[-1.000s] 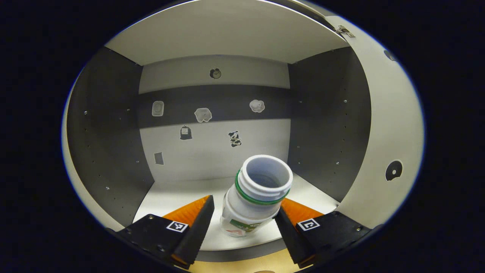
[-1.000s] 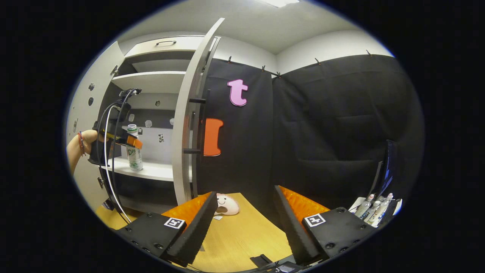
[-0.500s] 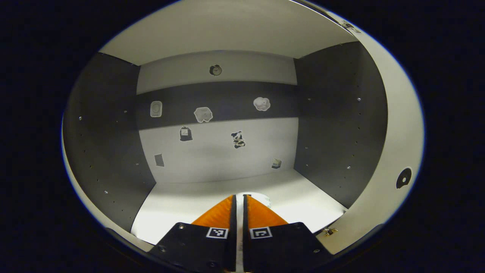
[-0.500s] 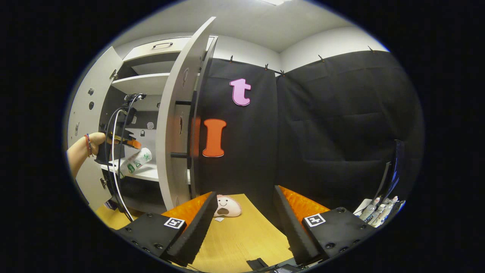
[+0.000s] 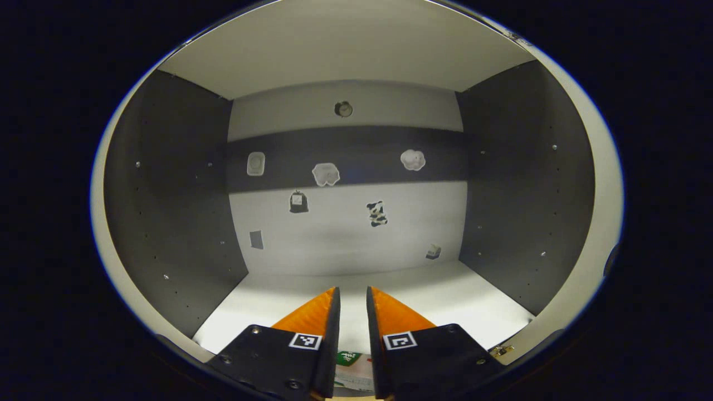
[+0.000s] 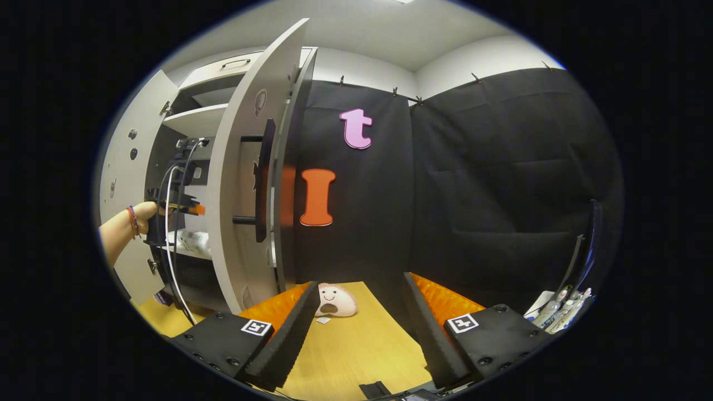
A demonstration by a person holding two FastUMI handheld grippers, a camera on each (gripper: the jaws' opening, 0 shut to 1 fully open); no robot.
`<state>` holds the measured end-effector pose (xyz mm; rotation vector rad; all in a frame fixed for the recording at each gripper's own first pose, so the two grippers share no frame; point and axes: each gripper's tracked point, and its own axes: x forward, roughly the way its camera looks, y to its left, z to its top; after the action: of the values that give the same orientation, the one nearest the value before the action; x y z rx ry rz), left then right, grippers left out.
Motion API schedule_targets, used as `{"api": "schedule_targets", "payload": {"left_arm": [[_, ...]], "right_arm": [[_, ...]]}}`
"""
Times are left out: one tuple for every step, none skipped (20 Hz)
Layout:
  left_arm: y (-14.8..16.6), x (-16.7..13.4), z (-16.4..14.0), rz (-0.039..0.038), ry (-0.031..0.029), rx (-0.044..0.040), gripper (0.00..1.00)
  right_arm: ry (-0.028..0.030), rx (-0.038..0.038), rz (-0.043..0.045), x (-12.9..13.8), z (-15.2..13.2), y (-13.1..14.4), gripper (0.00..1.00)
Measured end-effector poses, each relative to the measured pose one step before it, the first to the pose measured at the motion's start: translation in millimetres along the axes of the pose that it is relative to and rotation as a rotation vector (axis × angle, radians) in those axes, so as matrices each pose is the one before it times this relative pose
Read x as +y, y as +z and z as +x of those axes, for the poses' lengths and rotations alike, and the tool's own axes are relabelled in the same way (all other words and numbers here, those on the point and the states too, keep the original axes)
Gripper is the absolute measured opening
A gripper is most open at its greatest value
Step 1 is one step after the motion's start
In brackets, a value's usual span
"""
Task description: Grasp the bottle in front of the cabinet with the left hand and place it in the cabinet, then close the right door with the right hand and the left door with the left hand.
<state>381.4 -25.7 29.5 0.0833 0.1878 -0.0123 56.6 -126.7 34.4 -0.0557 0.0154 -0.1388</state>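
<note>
My left gripper (image 5: 351, 295) is inside the cabinet above its white shelf (image 5: 445, 289). Its fingers stand a narrow gap apart with nothing between them. Low between them shows a piece of the white bottle (image 5: 351, 372) with its green label. In the right gripper view that bottle (image 6: 193, 240) lies on its side on the shelf, under the left gripper (image 6: 186, 209) held by a hand (image 6: 129, 223). The right door (image 6: 239, 189) with its black handle (image 6: 263, 178) stands partly open, and the left door (image 6: 123, 167) is swung wide. My right gripper (image 6: 359, 295) hangs open over the yellow table (image 6: 356, 345), empty.
Small stickers dot the cabinet's back wall (image 5: 345, 234). A pale plush toy (image 6: 333, 301) lies on the table by the foot of the right door. Several small bottles (image 6: 557, 314) stand at the far right edge. A cable (image 6: 170, 262) hangs from the left gripper.
The left gripper let go of the upright bottle, which tipped over onto the shelf. Its fingers closed and now stand slightly apart. The right view has shifted, showing the right door's outer face.
</note>
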Motion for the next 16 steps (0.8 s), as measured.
{"api": "schedule_targets", "payload": {"left_arm": [[5.92,-0.51,-4.61,-0.01386,0.01378,-0.02135,0.33],[0.20,2.94,-6.78,-0.02109,0.02981,-0.02135,0.42],[-4.08,8.30,-4.87,-0.03536,0.05953,-0.03711,0.57],[-9.38,7.73,2.70,-0.04410,0.06425,-0.03747,0.72],[-21.80,5.55,4.99,-0.02761,0.04108,0.01733,0.86],[-32.01,4.77,3.18,-0.03473,0.03821,0.05624,0.84],[-22.74,-2.57,3.77,-0.07033,0.00906,0.05314,0.81],[-0.60,-3.15,5.17,-0.06812,0.01660,-0.00862,0.81],[6.00,2.51,3.74,-0.05304,0.04749,-0.02948,0.81],[8.27,1.60,4.44,-0.05805,0.04679,-0.03808,0.79],[4.04,-9.74,3.51,-0.06810,0.01989,-0.03063,0.79],[0.96,-20.03,7.13,-0.04964,0.00064,-0.01781,0.79],[-5.19,-16.96,5.77,0.00425,0.00138,0.00751,0.79],[-9.72,-15.02,3.51,0.04423,-0.02232,0.04631,0.79],[-6.91,-13.17,-7.94,0.02911,-0.03769,0.03081,0.79],[10.43,-12.34,-6.42,0.01470,-0.04801,-0.03125,0.80]], "right_arm": [[0.01115,0.00122,0.00657,3.53,2.33,-0.75,0.94],[0.01167,0.00061,0.00267,2.05,1.94,-0.18,0.98],[0.01177,0.00001,0.00119,1.96,0.40,-1.15,0.98],[0.01306,-0.00019,0.00256,2.76,0.27,-0.42,0.98],[0.01146,0.00360,-0.00030,1.64,-1.14,-2.28,0.98],[0.00575,0.00254,-0.00636,-1.01,-1.61,-1.72,0.98],[-0.00333,-0.00144,-0.01008,-3.25,-1.62,-1.09,0.98],[-0.00756,0.00036,-0.00992,-5.12,-1.94,0.34,0.94],[-0.00830,0.00034,-0.00754,-4.76,-1.26,-0.02,0.94],[-0.01052,0.00096,-0.00321,-4.47,-0.44,-0.18,1.00],[-0.00692,0.00402,0.00133,-3.05,0.51,-1.02,0.98],[-0.00444,0.00826,0.00042,-2.33,0.17,-1.84,0.96],[-0.00360,0.00505,-0.00122,-1.46,-0.76,-0.77,0.94],[-0.00137,0.00147,-0.00408,-1.70,-0.67,-0.27,0.98],[-0.00874,-0.00500,-0.00608,-3.81,-1.46,1.81,0.98],[-0.00966,-0.01095,-0.00194,-3.11,-1.24,2.48,0.98]]}}
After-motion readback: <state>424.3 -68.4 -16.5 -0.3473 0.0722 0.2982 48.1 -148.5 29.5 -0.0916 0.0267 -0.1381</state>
